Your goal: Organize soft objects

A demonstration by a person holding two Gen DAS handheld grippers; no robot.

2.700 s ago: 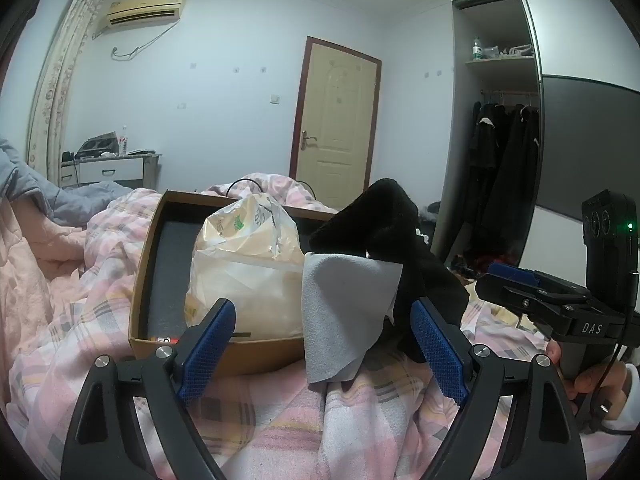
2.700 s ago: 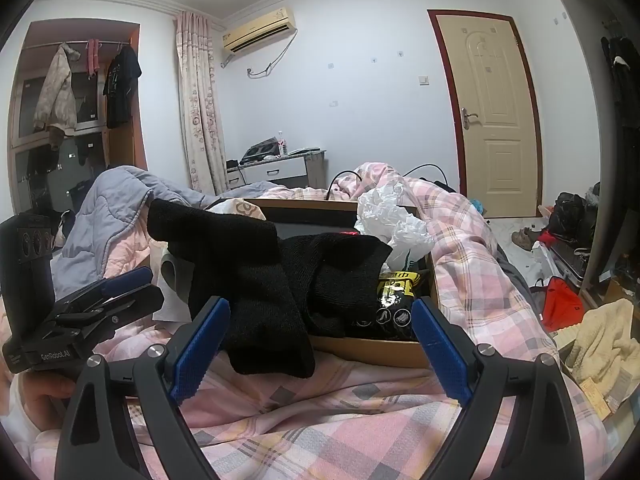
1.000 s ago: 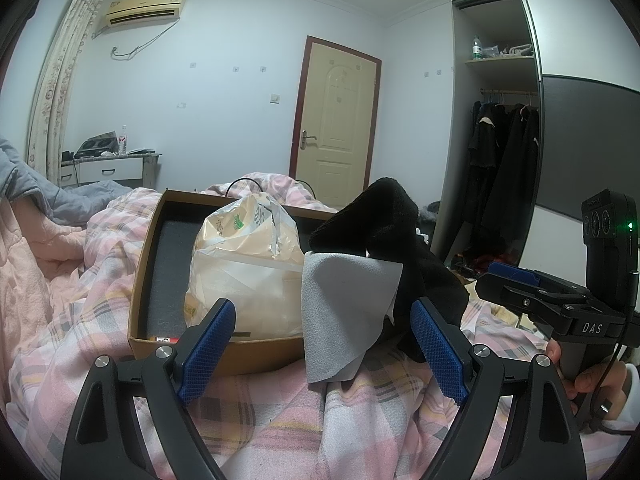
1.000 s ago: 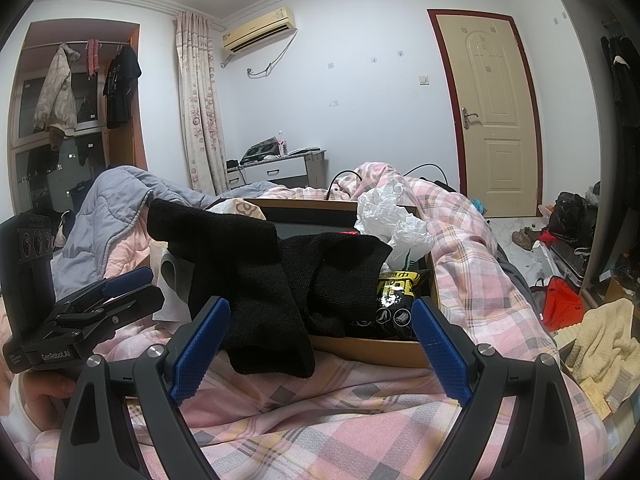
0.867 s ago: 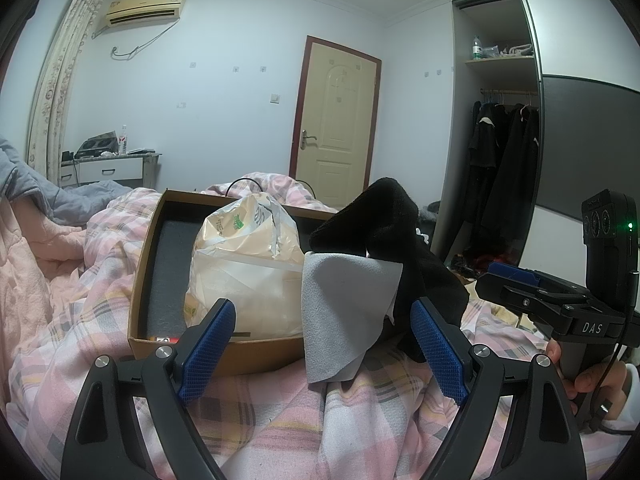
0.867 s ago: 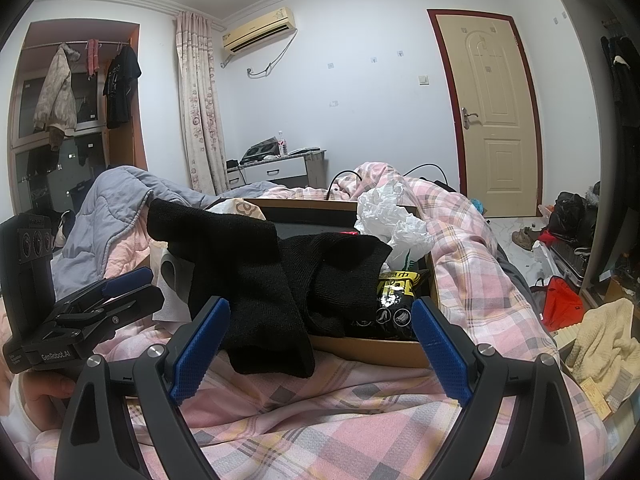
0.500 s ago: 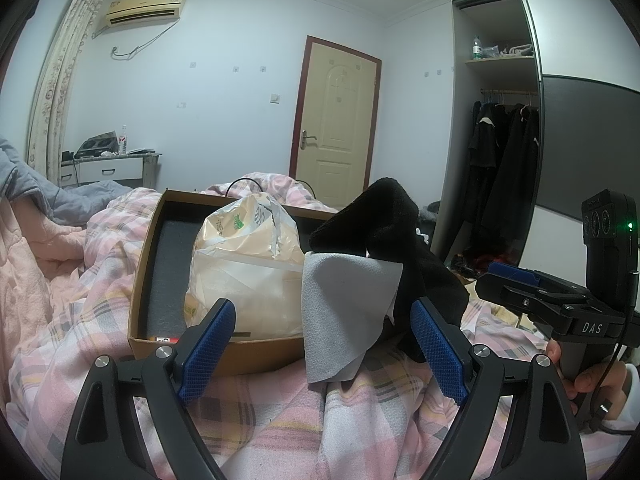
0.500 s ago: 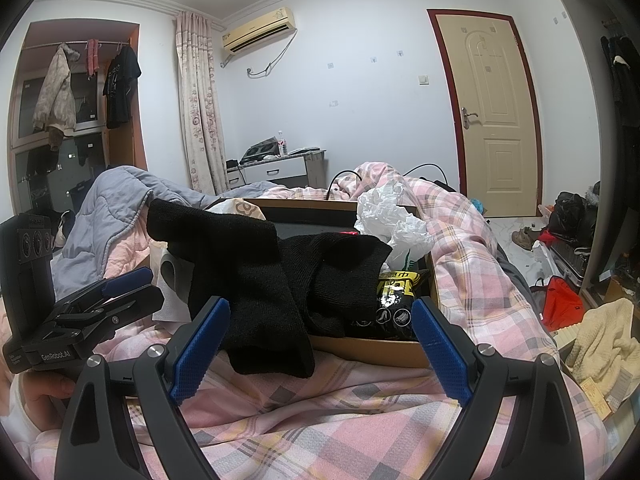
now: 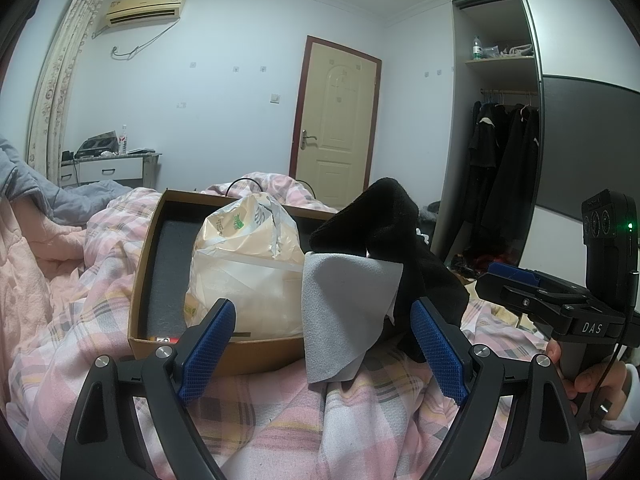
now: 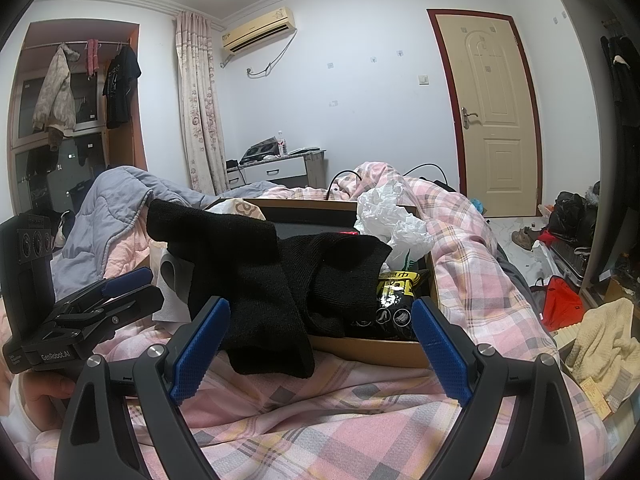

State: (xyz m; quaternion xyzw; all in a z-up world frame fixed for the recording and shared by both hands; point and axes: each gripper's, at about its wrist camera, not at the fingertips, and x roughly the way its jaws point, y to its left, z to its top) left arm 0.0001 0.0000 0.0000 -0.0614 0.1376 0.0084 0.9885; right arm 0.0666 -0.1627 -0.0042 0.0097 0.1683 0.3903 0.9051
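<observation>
A brown cardboard box (image 9: 256, 350) sits on a pink plaid quilt. A cream plastic bag (image 9: 248, 272) stands inside it. A grey cloth (image 9: 344, 312) hangs over the box's front edge, and a black knitted garment (image 10: 256, 280) drapes over the same edge beside it. My left gripper (image 9: 322, 354) hovers open just before the box, nothing between its blue pads. My right gripper (image 10: 318, 350) is open too, facing the black garment from the other side, with empty jaws. A black and yellow packet (image 10: 394, 300) and crumpled white plastic (image 10: 394, 224) lie in the box.
The quilt (image 10: 328, 412) covers the bed around the box. A grey duvet (image 10: 108, 208) is heaped at the left. A closed door (image 9: 334, 128) and an open wardrobe (image 9: 500, 160) stand beyond. A yellow towel (image 10: 604, 344) and a red bag (image 10: 562, 308) lie at the right.
</observation>
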